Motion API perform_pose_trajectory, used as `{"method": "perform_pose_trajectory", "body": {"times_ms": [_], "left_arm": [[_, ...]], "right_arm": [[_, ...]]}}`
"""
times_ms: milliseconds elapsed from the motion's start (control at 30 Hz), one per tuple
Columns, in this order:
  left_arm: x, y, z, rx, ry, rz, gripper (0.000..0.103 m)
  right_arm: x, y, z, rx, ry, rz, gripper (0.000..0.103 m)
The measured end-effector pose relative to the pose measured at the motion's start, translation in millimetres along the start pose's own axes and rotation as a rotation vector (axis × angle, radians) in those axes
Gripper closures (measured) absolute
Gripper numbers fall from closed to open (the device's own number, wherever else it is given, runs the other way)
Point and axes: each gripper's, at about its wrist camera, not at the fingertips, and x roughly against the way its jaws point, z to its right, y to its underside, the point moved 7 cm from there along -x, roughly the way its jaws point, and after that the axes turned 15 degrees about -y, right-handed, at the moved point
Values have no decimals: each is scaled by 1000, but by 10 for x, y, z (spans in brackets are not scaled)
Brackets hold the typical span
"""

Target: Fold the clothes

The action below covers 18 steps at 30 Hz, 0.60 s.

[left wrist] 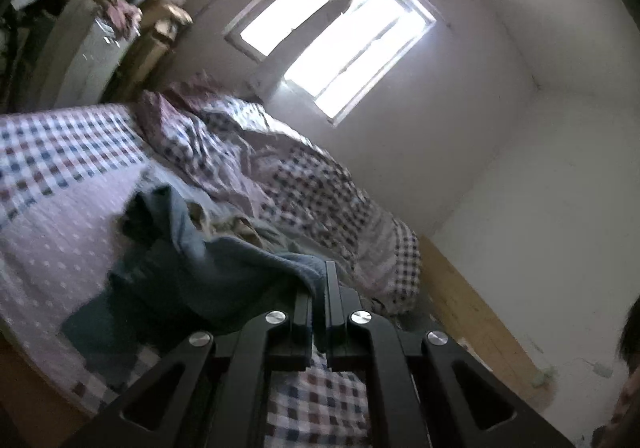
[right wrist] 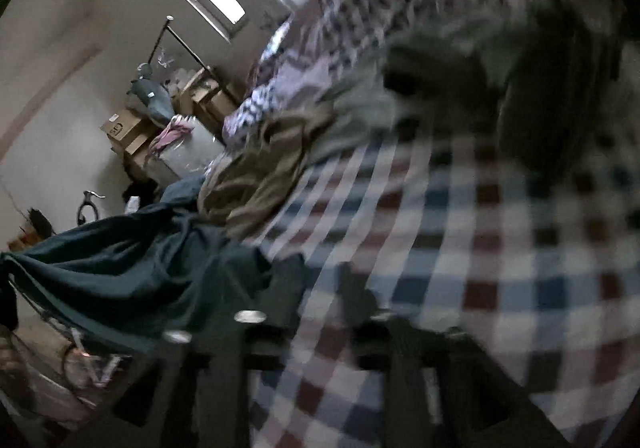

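Checked bedding (right wrist: 460,248) fills the right wrist view just under the right tool (right wrist: 320,284), whose blurred jaws stand apart with nothing seen between them. Across the bed (left wrist: 52,248) a crumpled checked quilt (left wrist: 280,168) lies below the window (left wrist: 336,36). Dark teal cloth (left wrist: 192,272) lies rumpled on the pink dotted sheet, one edge lifted and pinched in the left tool (left wrist: 320,288), its jaws pressed together on the fabric. Beside it sits a tan garment (right wrist: 256,176); a dark grey one (right wrist: 540,88) lies well apart
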Motion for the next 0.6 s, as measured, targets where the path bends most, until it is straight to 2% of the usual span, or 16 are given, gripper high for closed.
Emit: {"method": "perform_pose_trajectory", "body": {"times_ms": [133,233,367,600], "left_arm": [[161,-292,-449,89,-74,102,101],[261,-365,-837,146,-157,145,101],[204,-288,-1138,160,-232,129,101],[186,-239,-1374,185,-258,132,101]], "right_arm": [[-213,75,-66,-16,-31,-43,55],[-431,184,-117,3,-27,-109,50],[-735,405,-197,58,-13,-234,50],[-1081,799,-544,215,-55,-387,50]]}}
